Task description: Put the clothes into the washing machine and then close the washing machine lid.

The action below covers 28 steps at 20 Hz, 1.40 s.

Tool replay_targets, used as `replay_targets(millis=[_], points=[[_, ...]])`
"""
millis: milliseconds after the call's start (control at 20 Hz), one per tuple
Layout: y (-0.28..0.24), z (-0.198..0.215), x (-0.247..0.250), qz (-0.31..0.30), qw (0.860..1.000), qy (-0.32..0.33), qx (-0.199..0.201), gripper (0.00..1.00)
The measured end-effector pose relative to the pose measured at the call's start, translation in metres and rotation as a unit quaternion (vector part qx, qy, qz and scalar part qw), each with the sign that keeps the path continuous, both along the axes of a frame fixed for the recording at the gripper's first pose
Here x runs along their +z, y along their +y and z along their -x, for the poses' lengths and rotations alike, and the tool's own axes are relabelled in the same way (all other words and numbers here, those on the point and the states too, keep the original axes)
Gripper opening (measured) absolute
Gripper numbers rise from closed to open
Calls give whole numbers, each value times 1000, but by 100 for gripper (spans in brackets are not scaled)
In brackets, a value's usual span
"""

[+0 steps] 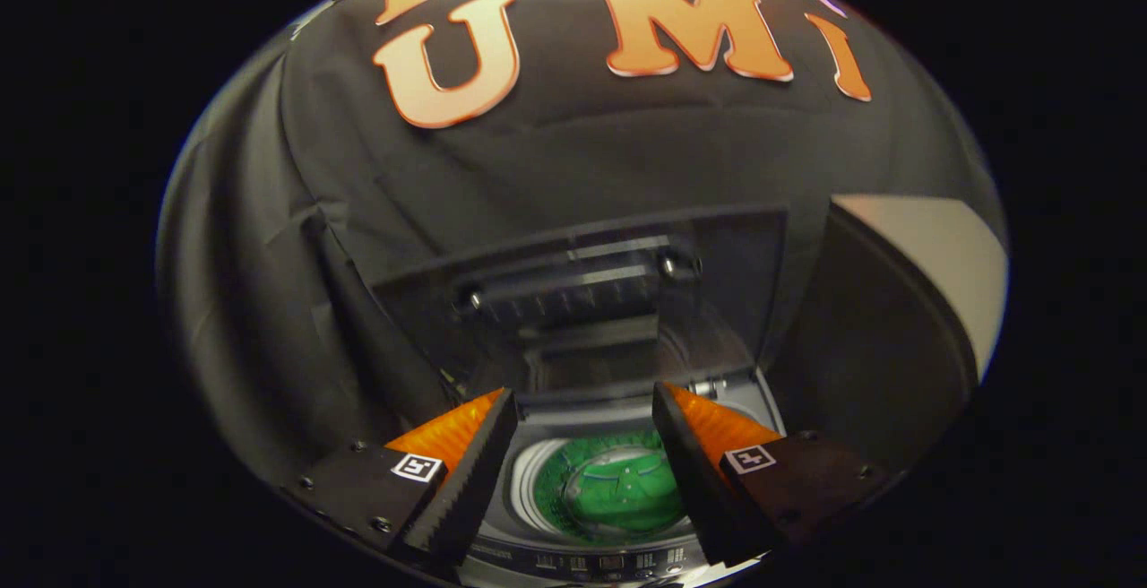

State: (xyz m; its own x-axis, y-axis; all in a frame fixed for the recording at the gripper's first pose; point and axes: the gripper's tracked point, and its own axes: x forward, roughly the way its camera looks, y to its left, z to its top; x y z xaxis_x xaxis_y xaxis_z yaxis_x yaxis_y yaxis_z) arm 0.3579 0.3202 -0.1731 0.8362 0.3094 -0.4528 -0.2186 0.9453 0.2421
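Top-loading washing machine (618, 530) seen from above and in front, lid (582, 301) raised upright at the rear edge, against the black cloth wall (556, 158). Round drum mouth (538, 480) fully uncovered, open room above it between the front control strip (609, 561) and the raised lid. Green clothes (618, 489) lying inside the drum, below the rim. Gripper (582, 462) poised over the front edge of the machine, angled down toward the drum; jaws released, spread wide, holding nothing and touching nothing, clothes visible in the gap between them. Pale curved surface (941, 256) beyond the machine's right side.
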Motion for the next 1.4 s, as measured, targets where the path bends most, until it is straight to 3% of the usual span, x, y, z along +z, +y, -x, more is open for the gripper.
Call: replay_targets(millis=[300, 750, 1150, 1400], points=[[11, -51, 75, -9, 998, -70, -1, 98], [9, -121, 64, 24, 998, -56, -2, 98], [16, -123, 41, 51, 998, -32, -3, 99], [7, -99, 37, 57, 997, -41, -11, 99]])
